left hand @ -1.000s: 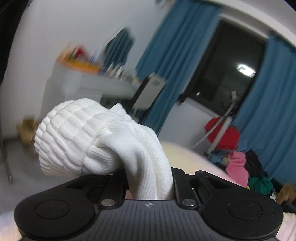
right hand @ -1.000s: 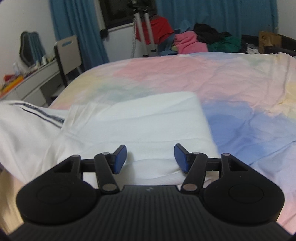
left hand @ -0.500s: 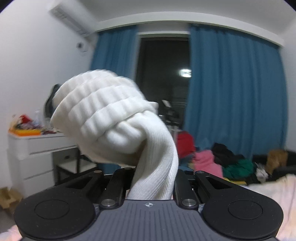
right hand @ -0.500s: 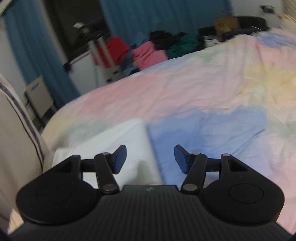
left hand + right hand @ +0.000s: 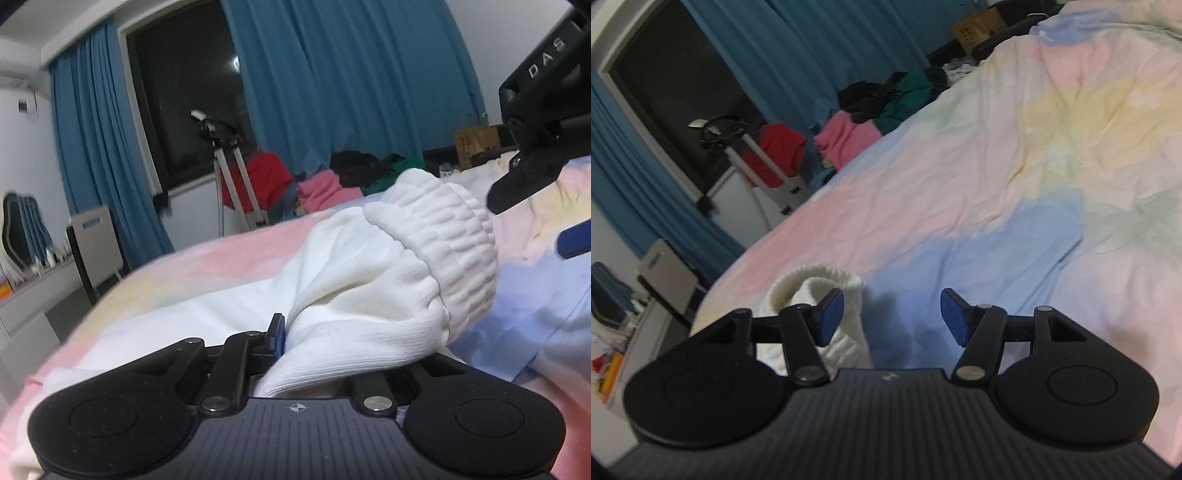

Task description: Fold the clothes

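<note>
Two handheld grippers worked above one pastel bedspread (image 5: 1015, 177). The left gripper (image 5: 314, 354) was clamped on one white ribbed garment (image 5: 388, 295), its thick cuff bunched just above the bed. The right gripper (image 5: 892, 317) stood wide open and held nothing, just beside the cuff. One pile of clothes (image 5: 871, 110) lay beyond the bed.

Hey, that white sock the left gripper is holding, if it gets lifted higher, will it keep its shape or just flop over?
Probably flop: the white sock already droops sideways out of the left gripper, whose jaws are shut on it. The thick ribbed cuff looks bulkier, so it would likely hang lowest. Being soft knit, it seems light and unlikely to slip.
</note>
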The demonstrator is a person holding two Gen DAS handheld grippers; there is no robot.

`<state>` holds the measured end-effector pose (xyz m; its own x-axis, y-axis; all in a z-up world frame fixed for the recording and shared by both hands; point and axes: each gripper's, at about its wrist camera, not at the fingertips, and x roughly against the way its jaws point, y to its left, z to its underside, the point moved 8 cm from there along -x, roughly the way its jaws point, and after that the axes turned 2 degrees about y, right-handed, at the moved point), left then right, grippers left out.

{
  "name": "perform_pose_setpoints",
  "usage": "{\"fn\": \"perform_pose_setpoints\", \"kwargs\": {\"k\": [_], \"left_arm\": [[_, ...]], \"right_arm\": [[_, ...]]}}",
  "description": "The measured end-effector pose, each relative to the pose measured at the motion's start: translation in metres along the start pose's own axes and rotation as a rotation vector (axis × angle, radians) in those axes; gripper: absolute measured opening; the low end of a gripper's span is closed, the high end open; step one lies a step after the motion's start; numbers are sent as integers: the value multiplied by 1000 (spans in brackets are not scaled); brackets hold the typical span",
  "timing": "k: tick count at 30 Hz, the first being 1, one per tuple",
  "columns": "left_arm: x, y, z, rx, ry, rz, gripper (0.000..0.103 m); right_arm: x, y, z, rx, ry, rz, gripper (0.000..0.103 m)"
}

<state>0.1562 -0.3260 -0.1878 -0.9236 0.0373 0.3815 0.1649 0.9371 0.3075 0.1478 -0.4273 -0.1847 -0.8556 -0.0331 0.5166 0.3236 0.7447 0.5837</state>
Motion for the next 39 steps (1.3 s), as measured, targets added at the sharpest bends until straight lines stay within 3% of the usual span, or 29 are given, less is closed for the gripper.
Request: {"fn": "perform_pose_setpoints", "kwargs": {"k": [2, 6, 9, 14, 21, 23, 24, 25, 28, 36, 39], "left_arm": [[-1, 0, -2, 17, 16, 17, 19], [0, 23, 0, 38, 74, 83, 60], [9, 63, 15, 56, 111, 126, 74], [34, 115, 30, 47, 140, 164, 78], [72, 179, 40, 125, 139, 124, 83], [69, 196, 46, 164, 142, 99, 83], [70, 201, 53, 181, 146, 91, 83], [71, 205, 57, 184, 144, 83, 83], [72, 217, 67, 191, 138, 57, 83], [73, 226, 69, 203, 111, 62, 83], [67, 227, 69, 204, 110, 65, 83]], "right_arm": [[-2, 4, 1, -6, 4, -34, 62], [-4, 2, 1, -72, 12, -80, 62], [-8, -6, 3, -157, 38, -113, 62], [-10, -7, 8, -217, 48, -148, 62], [-6, -8, 9, -223, 19, -142, 62], [-3, -9, 8, -229, 14, -143, 67], [-1, -9, 8, -232, 14, -145, 80], [2, -7, 9, -236, 14, -148, 86], [15, -1, 11, -240, 22, -166, 86], [8, 20, 47, -233, 189, -178, 86], [-8, 33, 59, -200, 239, -223, 86]]}}
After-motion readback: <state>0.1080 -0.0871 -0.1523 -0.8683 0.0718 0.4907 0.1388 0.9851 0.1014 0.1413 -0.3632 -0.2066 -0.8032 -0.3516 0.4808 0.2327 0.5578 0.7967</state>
